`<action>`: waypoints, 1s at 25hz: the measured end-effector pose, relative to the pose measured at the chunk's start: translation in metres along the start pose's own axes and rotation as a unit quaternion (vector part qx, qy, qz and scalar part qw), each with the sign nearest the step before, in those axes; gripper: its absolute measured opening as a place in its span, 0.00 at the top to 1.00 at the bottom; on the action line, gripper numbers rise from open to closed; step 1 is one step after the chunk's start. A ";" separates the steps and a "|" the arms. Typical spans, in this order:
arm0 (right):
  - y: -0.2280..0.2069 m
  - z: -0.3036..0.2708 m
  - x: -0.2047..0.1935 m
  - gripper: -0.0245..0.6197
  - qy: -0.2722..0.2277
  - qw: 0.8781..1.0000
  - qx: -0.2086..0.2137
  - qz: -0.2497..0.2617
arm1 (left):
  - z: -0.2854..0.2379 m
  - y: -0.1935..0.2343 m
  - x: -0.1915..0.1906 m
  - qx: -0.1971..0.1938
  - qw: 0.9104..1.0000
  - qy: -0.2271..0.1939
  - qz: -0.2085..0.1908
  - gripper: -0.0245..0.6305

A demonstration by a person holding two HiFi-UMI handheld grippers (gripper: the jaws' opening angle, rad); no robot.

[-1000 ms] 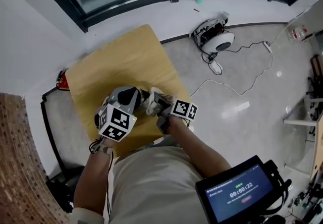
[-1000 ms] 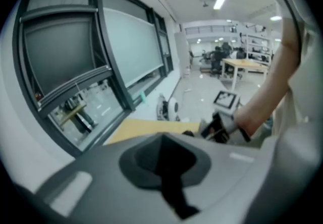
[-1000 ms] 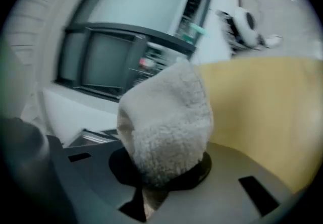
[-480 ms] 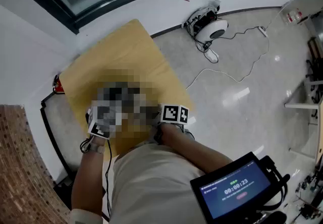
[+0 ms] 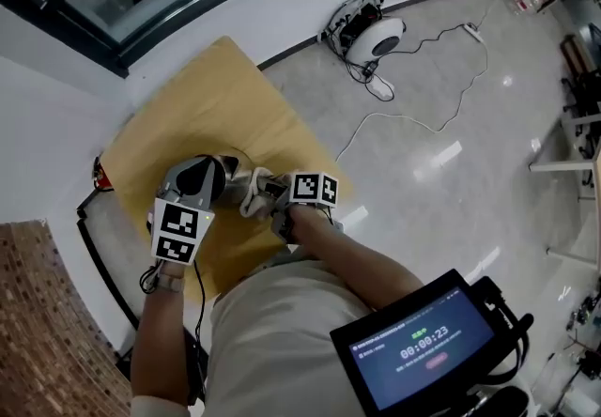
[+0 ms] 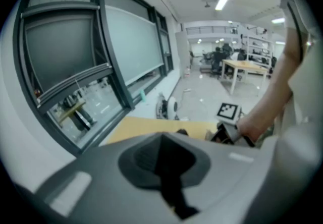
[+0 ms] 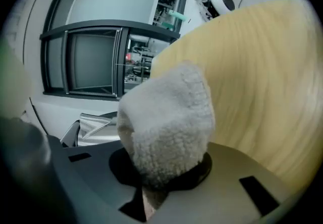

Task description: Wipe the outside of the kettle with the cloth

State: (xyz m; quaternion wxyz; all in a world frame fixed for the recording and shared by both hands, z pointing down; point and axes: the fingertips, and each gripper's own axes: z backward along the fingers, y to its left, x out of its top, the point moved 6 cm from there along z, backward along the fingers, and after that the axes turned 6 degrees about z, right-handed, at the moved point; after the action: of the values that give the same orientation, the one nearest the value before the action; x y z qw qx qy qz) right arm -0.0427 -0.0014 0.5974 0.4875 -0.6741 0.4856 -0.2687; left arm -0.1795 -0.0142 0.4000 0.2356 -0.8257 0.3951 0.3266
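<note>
A silver kettle (image 5: 199,178) with a dark lid stands on the yellow wooden table (image 5: 225,105). My left gripper (image 5: 185,204) sits at the kettle's near side with its jaws closed together (image 6: 169,167). A dark strip shows in their slit, and the kettle body is hidden below them. My right gripper (image 5: 272,197) is shut on a white fleecy cloth (image 5: 252,194) that touches the kettle's right side. In the right gripper view the cloth (image 7: 169,122) bulges out of the jaws (image 7: 161,177), with a shiny piece of kettle (image 7: 93,128) just left of it.
The table's right edge drops to a glossy floor, where a white round device (image 5: 376,35) lies among cables. A dark-framed window runs along the far side. A brick wall is at the left. A tablet with a timer (image 5: 418,349) hangs at my chest.
The head camera has swung, so the table and kettle sit further left in the picture. Both grippers keep their places against the kettle, with the cloth still at its right side.
</note>
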 end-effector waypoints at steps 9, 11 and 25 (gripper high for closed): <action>0.063 0.009 -0.041 0.85 0.070 0.982 0.116 -0.133 | -0.004 0.005 -0.002 0.019 0.999 0.011 0.029 0.98; 0.068 0.013 -0.035 0.85 0.057 0.986 0.118 -0.104 | 0.000 0.009 -0.005 0.026 0.997 0.017 0.065 0.98; 0.169 0.093 0.032 0.85 -0.044 0.891 0.080 0.444 | 0.008 -0.002 -0.003 0.014 1.000 -0.012 0.014 0.98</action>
State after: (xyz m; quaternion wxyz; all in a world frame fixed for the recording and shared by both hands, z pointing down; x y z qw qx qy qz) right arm -0.0189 -0.0029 0.4035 0.6291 -0.3579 0.6893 -0.0317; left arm -0.1822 -0.0065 0.3970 0.2477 -0.8126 0.4080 0.3343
